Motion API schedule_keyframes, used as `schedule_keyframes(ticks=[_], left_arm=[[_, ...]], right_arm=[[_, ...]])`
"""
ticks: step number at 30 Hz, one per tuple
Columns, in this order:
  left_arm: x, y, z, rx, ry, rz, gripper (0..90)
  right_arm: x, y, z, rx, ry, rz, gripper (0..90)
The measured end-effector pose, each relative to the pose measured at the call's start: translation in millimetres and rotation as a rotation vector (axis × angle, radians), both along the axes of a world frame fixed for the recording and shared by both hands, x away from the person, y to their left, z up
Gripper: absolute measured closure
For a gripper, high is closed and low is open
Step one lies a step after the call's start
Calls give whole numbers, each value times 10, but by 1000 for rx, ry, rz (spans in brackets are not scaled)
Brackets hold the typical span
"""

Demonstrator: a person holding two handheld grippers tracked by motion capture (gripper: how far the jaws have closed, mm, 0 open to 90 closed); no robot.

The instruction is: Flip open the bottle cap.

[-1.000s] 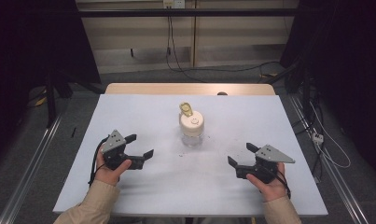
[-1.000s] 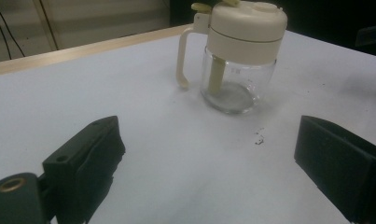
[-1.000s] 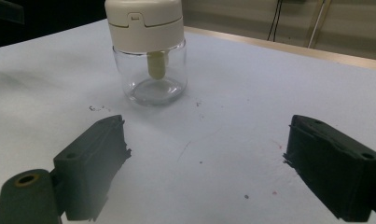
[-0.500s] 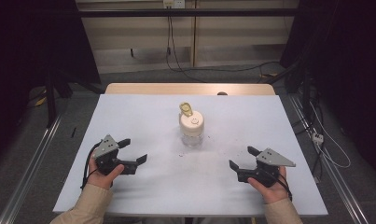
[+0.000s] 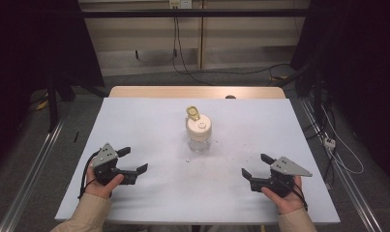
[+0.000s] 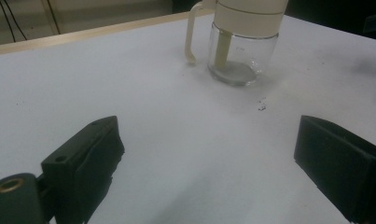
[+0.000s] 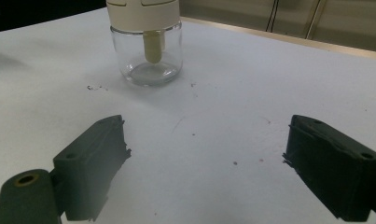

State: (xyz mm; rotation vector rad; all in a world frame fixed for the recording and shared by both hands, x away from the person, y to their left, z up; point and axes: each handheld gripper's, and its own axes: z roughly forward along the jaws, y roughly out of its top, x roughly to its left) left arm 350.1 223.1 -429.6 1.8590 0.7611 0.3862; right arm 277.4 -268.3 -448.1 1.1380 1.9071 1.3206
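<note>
A small clear glass jar [image 5: 199,142] with a cream lid [image 5: 199,126] and a cream spoon handle [image 5: 193,113] sticking up behind it stands upright in the middle of the white table [image 5: 149,116]. The jar [image 6: 236,51] looks empty, and a cream handle loops down its side. My left gripper [image 5: 132,160] rests open at the front left, jaws pointing toward the jar, nothing between them. At the front right my right gripper [image 5: 257,166] is open too, aimed at the jar [image 7: 146,49] from a distance.
Dark crumbs [image 5: 188,159] lie on the table in front of the jar. A wooden strip [image 5: 197,92] borders the table's far edge. Cables [image 5: 183,53] run over the floor beyond, and metal rails [image 5: 28,174] flank the table.
My left gripper has drawn back toward the front left and turned slightly. The right gripper has slid a little nearer the front edge. The jar has stayed put.
</note>
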Motion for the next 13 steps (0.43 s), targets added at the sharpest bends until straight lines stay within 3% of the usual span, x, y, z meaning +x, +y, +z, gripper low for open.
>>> schedule_keyframes(ticks=[13], left_arm=[[5,-12,-18,14,8,-7,71]], right_arm=[[8,-21,-37,6,12,-3,119]])
